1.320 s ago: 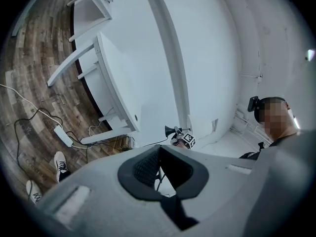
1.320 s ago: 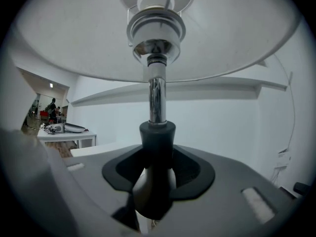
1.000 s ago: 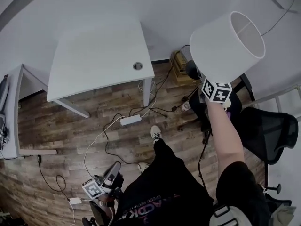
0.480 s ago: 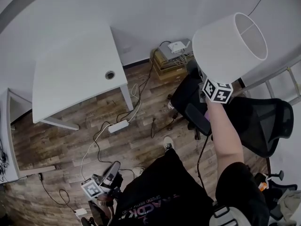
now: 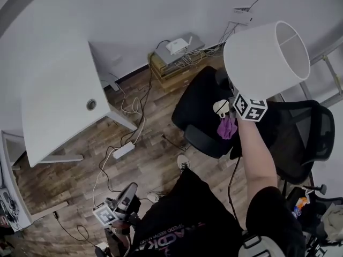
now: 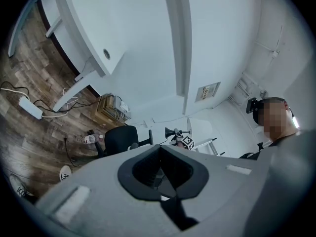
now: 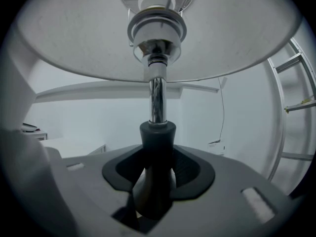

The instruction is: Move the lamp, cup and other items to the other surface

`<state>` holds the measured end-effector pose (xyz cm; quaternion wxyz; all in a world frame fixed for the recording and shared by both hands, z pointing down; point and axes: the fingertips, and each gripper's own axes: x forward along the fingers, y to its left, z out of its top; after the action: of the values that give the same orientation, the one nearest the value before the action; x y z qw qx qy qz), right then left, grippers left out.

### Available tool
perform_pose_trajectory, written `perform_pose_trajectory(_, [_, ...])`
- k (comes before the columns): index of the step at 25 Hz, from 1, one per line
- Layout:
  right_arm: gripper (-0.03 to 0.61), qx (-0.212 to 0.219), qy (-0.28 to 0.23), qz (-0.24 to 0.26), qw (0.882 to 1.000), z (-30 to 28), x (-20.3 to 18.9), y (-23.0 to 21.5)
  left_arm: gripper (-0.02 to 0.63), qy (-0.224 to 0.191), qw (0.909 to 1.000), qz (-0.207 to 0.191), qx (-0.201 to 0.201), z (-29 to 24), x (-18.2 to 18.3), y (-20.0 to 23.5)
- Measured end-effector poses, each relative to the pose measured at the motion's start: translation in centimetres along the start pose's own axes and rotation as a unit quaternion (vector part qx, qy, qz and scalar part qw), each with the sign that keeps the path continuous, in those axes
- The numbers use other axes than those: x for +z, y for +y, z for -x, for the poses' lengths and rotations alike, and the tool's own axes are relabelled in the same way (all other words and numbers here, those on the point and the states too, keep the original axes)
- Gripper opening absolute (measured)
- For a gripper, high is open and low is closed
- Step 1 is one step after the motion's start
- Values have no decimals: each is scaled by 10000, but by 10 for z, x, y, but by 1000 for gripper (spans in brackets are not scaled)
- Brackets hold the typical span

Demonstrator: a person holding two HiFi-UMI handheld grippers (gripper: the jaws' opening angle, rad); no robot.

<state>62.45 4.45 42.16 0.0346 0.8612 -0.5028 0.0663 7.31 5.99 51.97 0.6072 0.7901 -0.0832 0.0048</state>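
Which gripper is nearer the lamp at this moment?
Right. The right gripper is shut on the lamp, gripping its stem. The left gripper is low beside the person's leg, well apart from the lamp, with nothing in it.

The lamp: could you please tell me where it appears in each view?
Head view: the lamp upper right, above the black office chair.
Left gripper view: the lamp small, just right of centre, right of that chair.
Right gripper view: the lamp fills top and centre, its stem running down the middle.
Shared landmark: the chair, absent only from the right gripper view.
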Motion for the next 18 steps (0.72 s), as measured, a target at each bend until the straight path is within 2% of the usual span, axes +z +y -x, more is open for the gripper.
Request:
perform_pose_trajectory(6, [160, -570, -42, -377, 9977, 2, -40, -99, -3, 605, 9980, -123, 147, -74, -19, -10])
perform_pose_trajectory(11, [160, -1153, 144, -690, 9908, 9, -87, -168, -3, 1278, 9905, -265, 443, -127, -32, -10])
perform_pose_trajectory(14, [160, -1448, 335, -791, 9857, 18, -123, -199, -3, 1748, 9820, -410, 580, -152, -41, -4])
perform_pose_trajectory(18, [160, -1706, 618, -1061, 9777, 37, -183, -224, -3, 2526, 9609, -702, 888, -170, -64, 15])
